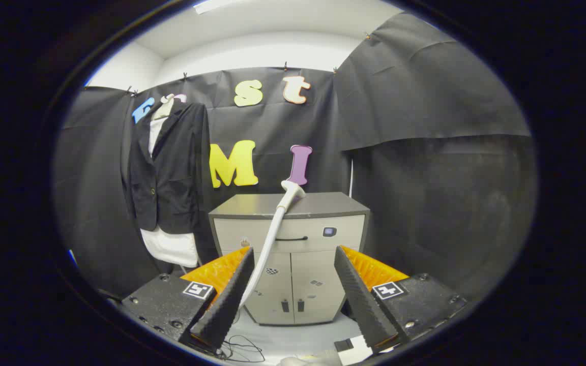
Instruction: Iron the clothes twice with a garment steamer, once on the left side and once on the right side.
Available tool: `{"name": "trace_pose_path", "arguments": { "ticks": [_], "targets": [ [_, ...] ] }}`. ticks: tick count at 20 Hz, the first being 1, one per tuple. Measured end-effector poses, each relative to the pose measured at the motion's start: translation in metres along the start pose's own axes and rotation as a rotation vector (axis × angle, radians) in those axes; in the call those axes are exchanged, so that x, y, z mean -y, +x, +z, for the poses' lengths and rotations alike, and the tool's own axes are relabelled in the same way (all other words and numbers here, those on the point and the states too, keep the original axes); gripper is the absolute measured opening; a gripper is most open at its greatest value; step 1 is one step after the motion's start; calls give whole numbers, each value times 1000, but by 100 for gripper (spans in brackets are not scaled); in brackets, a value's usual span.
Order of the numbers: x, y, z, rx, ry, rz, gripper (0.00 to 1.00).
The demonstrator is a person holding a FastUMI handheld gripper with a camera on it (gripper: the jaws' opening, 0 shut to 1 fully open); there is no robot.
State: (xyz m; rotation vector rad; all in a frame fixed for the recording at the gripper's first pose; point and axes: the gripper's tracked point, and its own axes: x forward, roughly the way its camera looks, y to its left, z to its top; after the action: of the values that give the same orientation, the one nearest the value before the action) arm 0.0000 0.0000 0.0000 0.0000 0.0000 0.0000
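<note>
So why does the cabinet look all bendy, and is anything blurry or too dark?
In the gripper view the fisheye lens bows straight lines, so the cabinet bulges; the black jacket hanging beside it loses its folds in the dark; the steamer wand and the open tool look sharp; a ceiling light glares bright white.

The fingers (pixel 232 300) stand spread, nothing gripped, with open room between them. A cabinet (pixel 288 254) stands straight ahead and blocks that path. The steamer hose (pixel 267 244) runs up from beside the left finger to the cabinet top (crossing the cabinet's front). The jacket (pixel 171 168) hangs left of the cabinet against the wall cloth; a narrow gap separates them. Right of the cabinet, the floor (pixel 293 338) area lies unobstructed.
</note>
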Motion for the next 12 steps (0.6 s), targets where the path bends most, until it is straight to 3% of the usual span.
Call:
{"name": "trace_pose_path", "arguments": {
  "ticks": [12],
  "targets": [
    [-35,8,-4,-16,9,-36,99]
  ]
}}
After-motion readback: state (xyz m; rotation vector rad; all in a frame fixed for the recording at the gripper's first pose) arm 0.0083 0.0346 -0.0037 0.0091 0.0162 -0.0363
